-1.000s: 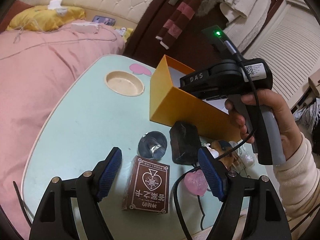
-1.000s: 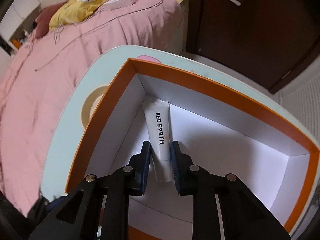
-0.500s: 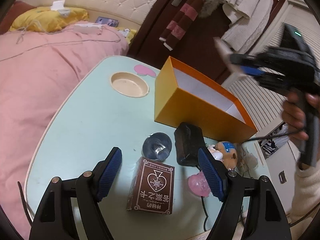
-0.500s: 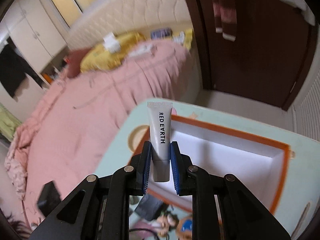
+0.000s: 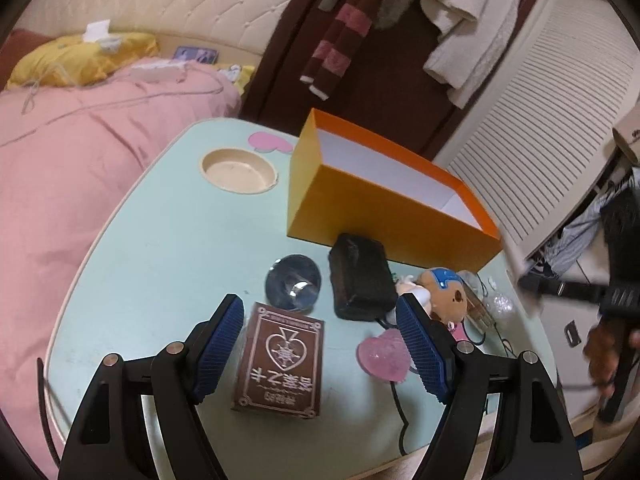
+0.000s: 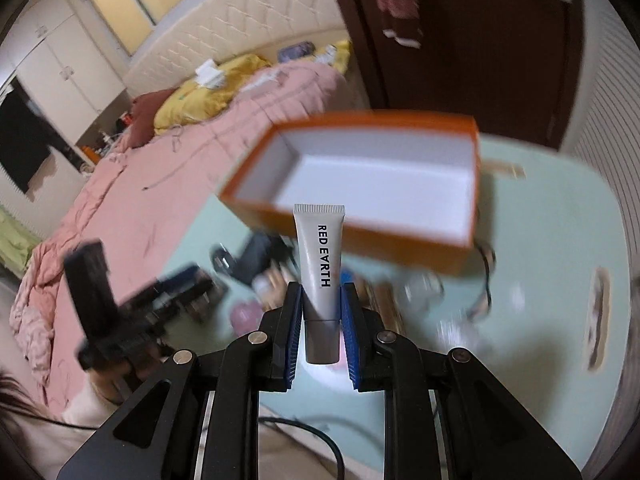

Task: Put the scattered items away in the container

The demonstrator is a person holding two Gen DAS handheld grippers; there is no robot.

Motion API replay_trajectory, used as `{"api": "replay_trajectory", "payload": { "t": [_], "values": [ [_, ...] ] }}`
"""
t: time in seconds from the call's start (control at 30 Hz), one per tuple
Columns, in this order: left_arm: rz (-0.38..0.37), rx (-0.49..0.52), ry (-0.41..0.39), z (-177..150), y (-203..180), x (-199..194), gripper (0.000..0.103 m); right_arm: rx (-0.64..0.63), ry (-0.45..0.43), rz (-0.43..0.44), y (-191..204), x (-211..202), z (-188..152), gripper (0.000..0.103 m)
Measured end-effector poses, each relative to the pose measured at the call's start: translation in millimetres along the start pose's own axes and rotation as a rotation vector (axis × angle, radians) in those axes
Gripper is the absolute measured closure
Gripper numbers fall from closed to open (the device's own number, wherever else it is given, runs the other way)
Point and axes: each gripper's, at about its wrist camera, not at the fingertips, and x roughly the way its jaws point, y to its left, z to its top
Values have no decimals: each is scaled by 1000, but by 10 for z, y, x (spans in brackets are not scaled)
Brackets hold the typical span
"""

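Note:
The orange box point(image 5: 384, 216) stands open at the far side of the mint table point(image 5: 160, 248); its white inside point(image 6: 372, 184) looks bare. My right gripper point(image 6: 320, 320) is shut on a grey "RED EARTH" tube point(image 6: 320, 256), held upright in the air short of the box. My left gripper point(image 5: 320, 344) hovers open over a brown card box point(image 5: 282, 356). Around it lie a glass dome point(image 5: 293, 282), a black pouch point(image 5: 360, 276), a plush doll point(image 5: 440, 292) and a pink heart point(image 5: 386, 354).
A round cup recess point(image 5: 239, 170) is sunk into the table's far left. A pink bed point(image 5: 60, 168) borders the table on the left. A dark door point(image 5: 384, 72) with hung clothes stands behind. A black cable point(image 5: 400, 408) trails off the near edge.
My right gripper came up out of the orange box with the tube still clamped and drew back away from it. My left gripper stayed open over the card box.

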Motion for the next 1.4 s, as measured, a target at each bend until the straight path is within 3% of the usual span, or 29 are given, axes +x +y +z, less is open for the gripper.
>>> {"api": "replay_trajectory", "payload": {
  "t": [0.23, 0.37, 0.47, 0.6, 0.67, 0.8, 0.97, 1.0, 1.03, 1.07, 1.1, 1.2, 1.4],
  "values": [
    [21, 72, -18, -76, -176, -57, 25, 122, 25, 5, -315, 143, -513, 82],
    [33, 113, -20, -112, -260, -71, 25, 102, -13, -6, -309, 137, -559, 81],
    [44, 148, -17, -145, -318, -77, 25, 88, -59, 11, -280, 109, -558, 72],
    [69, 202, -27, -222, -409, -141, 24, 100, -114, 31, -280, 14, -614, 72],
    [79, 217, -43, -244, -436, -193, 20, 89, -138, 29, -258, -59, -655, 71],
    [84, 224, -62, -258, -461, -274, 19, 33, -113, -17, -175, -77, -782, 69],
    [166, 222, 60, -380, -438, -188, 19, 19, -85, -49, -162, -57, -847, 69],
    [167, 224, 68, -408, -435, -184, 22, 19, -82, -54, -163, -56, -855, 69],
    [172, 230, 72, -410, -443, -172, 36, 19, -78, -59, -165, -55, -863, 69],
    [179, 237, 75, -408, -453, -158, 57, 18, -75, -64, -166, -53, -872, 69],
    [185, 243, 78, -407, -464, -144, 60, 18, -72, -69, -167, -52, -880, 69],
    [204, 264, 88, -401, -494, -102, 60, 17, -62, -84, -171, -48, -906, 69],
    [169, 282, 109, -310, -562, 36, 61, 19, -42, -95, -197, -33, -936, 69]
  ]
}}
